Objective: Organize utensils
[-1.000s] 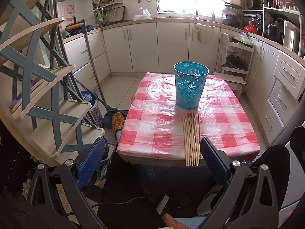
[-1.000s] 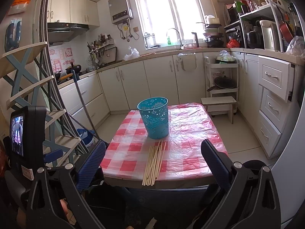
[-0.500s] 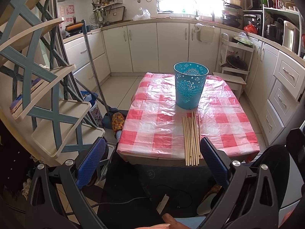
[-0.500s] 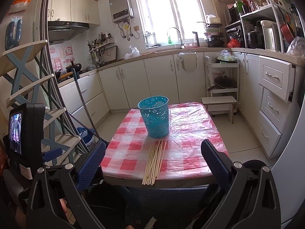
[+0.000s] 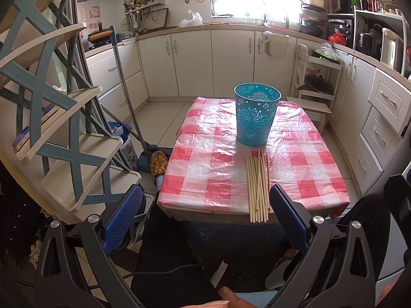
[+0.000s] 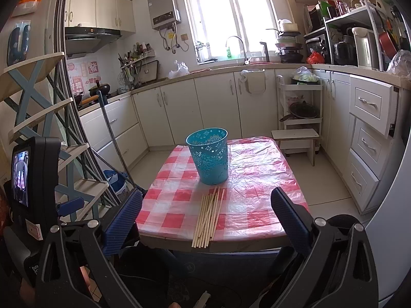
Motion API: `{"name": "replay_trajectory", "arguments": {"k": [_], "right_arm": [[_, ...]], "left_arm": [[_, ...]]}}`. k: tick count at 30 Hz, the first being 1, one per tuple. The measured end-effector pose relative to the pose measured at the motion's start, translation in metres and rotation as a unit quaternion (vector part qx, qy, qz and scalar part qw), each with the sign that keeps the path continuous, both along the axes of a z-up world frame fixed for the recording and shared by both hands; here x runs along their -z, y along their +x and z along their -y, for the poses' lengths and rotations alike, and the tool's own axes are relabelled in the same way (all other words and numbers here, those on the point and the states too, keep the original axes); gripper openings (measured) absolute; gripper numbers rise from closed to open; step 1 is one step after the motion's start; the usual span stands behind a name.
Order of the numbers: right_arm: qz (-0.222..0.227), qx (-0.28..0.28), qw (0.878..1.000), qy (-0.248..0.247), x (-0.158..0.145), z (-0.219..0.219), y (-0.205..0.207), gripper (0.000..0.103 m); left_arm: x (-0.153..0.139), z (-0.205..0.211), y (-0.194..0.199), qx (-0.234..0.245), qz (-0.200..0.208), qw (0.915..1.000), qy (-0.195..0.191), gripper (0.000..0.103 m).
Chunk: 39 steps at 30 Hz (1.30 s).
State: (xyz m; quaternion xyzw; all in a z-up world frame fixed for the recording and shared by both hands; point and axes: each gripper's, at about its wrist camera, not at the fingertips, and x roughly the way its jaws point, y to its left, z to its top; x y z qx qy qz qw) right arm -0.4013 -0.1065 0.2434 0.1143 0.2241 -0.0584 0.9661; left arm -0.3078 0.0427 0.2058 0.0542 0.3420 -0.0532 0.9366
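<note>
Pale wooden chopsticks [image 5: 257, 186] lie bundled beside an upright teal perforated plastic bin [image 5: 257, 114] on the red-checked surface [image 5: 205, 169]. Left gripper [image 5: 205, 220] and right gripper [image 6: 205, 218] both spread wide, empty. No legible writing.

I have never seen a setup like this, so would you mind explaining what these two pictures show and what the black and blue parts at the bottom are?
There is no robot here: a person holds a two-finger gripper in each hand, each with a fisheye camera looking forward along its fingers. One picture comes from the left gripper, the other from the right gripper. The black arms with blue pads are each gripper's own fingers. Both are open and hold nothing.

Ahead is a small table with a red-and-white checked cover. On it a teal basket stands upright, and a bundle of wooden chopsticks lies beside it, their ends overhanging the near edge.
</note>
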Motion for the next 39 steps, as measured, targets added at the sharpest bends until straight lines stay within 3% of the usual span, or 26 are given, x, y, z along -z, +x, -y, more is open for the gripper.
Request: {"name": "replay_trajectory", "arguments": {"k": [17, 20, 28, 34, 39], "right_arm": [[-0.001, -0.002, 1.000, -0.014, 0.004, -0.001, 0.000, 0.096], [-0.005, -0.003, 0.999, -0.042, 0.005, -0.001, 0.000, 0.096], [-0.013, 0.001, 1.000, -0.028, 0.007, 0.004, 0.006, 0.096], [-0.086, 0.015, 0.995, -0.041, 0.058, 0.028, 0.058, 0.096], [-0.162, 0.004, 0.987, -0.021, 0.129, 0.052, 0.127, 0.094]], "left_arm": [[0.000, 0.001, 0.000, 0.000, -0.001, 1.0000, 0.000, 0.096], [0.001, 0.001, -0.001, 0.000, -0.003, 1.0000, 0.001, 0.096], [0.014, 0.001, 0.009, 0.012, -0.020, 0.9997, -0.004, 0.096], [0.041, -0.007, 0.042, -0.006, -0.047, 0.9989, 0.001, 0.096], [0.068, -0.006, 0.078, -0.016, -0.074, 0.9970, 0.015, 0.096]]}}
